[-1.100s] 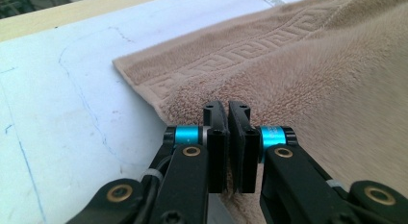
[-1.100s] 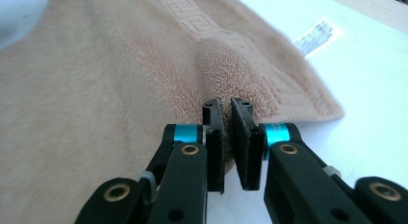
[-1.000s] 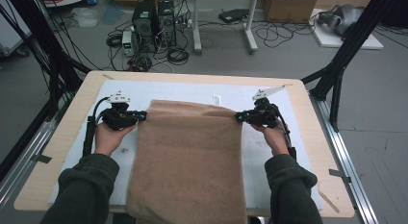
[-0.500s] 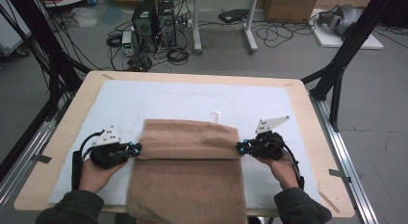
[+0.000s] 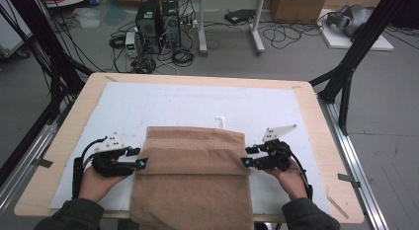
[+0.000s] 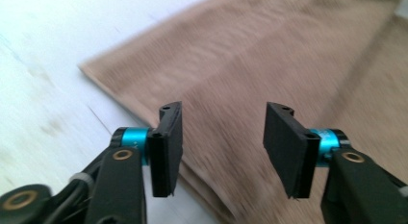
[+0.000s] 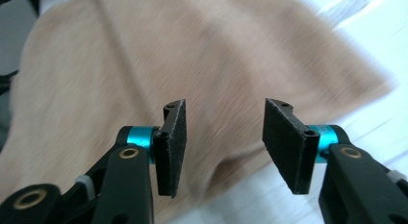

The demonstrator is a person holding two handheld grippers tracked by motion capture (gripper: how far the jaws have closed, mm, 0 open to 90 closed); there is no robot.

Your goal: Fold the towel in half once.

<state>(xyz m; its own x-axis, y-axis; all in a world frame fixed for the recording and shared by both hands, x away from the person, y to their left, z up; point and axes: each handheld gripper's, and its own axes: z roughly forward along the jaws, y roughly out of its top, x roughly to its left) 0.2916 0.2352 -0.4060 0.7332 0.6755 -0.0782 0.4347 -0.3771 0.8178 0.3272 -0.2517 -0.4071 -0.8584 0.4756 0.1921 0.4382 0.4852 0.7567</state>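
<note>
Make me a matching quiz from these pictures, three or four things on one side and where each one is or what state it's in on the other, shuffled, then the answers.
Things:
1. brown towel
2. left gripper
3. right gripper
4. small white tag

Places or states:
A. on the white mat just beyond the towel's far edge
B. open, at the towel's left edge
C. folded over, its near end hanging off the table
D. open, at the towel's right edge

Pairs: 1-C, 2-B, 3-D, 4-A

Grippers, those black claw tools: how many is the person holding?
2. The left gripper sits at the brown towel's left edge, the right gripper at its right edge; both are open.
</note>
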